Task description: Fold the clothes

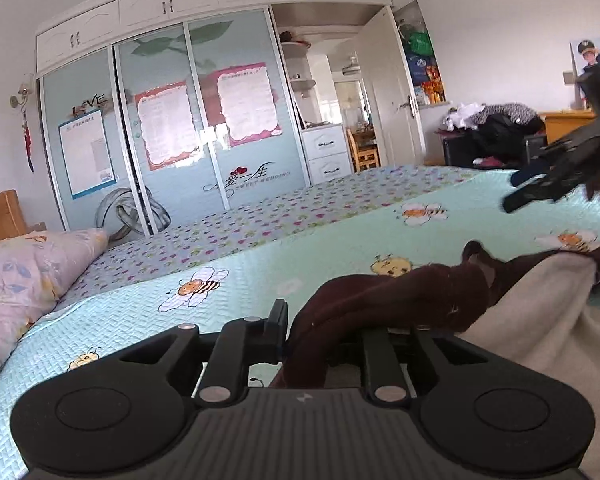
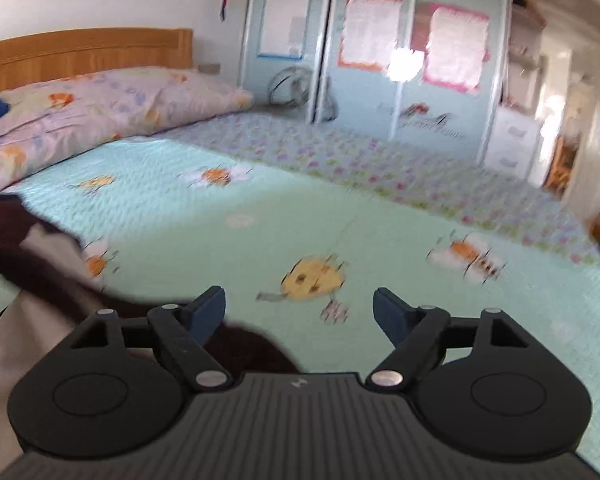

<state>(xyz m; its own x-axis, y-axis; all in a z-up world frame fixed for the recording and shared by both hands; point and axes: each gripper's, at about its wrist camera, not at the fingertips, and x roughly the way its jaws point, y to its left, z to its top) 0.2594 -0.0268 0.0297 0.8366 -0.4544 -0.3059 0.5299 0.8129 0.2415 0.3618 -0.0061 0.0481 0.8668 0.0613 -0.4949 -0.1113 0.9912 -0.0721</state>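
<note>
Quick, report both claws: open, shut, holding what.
Left claw: shut on the dark brown garment.
Right claw: open, holding nothing, above the green bedspread.

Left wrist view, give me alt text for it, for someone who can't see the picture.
The left gripper is shut on a bunched dark brown garment with a pale lining, lying on a mint bedspread printed with bees. The right gripper hangs above the bed at the right edge; a pillow and sliding-door wardrobe sit behind.
</note>
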